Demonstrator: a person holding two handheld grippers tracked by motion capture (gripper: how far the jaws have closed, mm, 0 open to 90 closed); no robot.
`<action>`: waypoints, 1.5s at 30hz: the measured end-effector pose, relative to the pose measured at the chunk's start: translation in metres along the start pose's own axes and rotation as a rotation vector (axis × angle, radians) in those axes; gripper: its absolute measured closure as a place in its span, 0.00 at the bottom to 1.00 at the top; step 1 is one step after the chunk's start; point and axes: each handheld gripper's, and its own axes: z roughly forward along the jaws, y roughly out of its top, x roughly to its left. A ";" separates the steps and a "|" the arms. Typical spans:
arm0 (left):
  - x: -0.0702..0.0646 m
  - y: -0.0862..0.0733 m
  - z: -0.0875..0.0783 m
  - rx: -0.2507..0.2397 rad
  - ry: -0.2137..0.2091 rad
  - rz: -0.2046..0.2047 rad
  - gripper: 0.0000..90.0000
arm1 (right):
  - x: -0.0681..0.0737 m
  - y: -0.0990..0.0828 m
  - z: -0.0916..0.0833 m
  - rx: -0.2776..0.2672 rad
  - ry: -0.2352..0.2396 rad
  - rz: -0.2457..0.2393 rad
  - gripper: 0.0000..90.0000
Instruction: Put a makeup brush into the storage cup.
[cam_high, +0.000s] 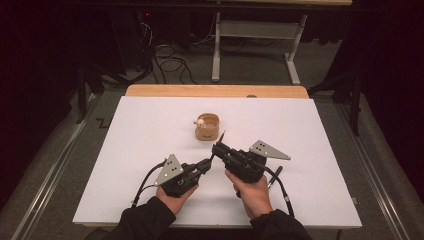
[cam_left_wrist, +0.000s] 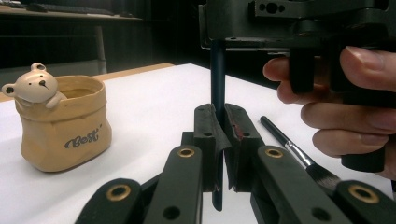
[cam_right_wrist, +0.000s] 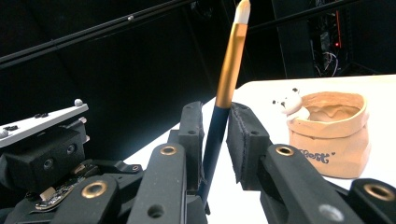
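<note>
A makeup brush (cam_high: 220, 138) with a dark blue handle, gold ferrule and pale tip (cam_right_wrist: 231, 60) stands tilted between the two grippers near the table's middle. My left gripper (cam_high: 210, 161) is shut on its lower handle (cam_left_wrist: 217, 70), pads pressed to it (cam_left_wrist: 223, 112). My right gripper (cam_high: 216, 147) reaches in from the right, and its jaws straddle the handle higher up (cam_right_wrist: 217, 111) with thin gaps at the pads. A tan sack-shaped pot (cam_high: 207, 127) with a small bear on its rim (cam_left_wrist: 63, 126) stands just beyond, apart from both grippers (cam_right_wrist: 334, 140).
A second brush (cam_left_wrist: 289, 144) lies flat on the white tabletop (cam_high: 140, 130) under my right hand (cam_high: 274, 176). The wooden table edge (cam_high: 215, 90) runs along the back, with a dark floor, cables and a stand's legs beyond it.
</note>
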 end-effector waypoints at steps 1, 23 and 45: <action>0.000 0.000 0.000 0.001 0.000 0.002 0.94 | 0.000 0.000 0.000 0.000 0.001 0.002 0.87; -0.001 -0.001 0.001 0.009 -0.002 0.006 0.94 | 0.000 0.000 0.000 0.002 0.000 0.010 0.92; -0.002 0.002 0.002 0.041 -0.009 0.012 0.93 | 0.002 0.000 0.000 0.011 0.010 0.003 0.94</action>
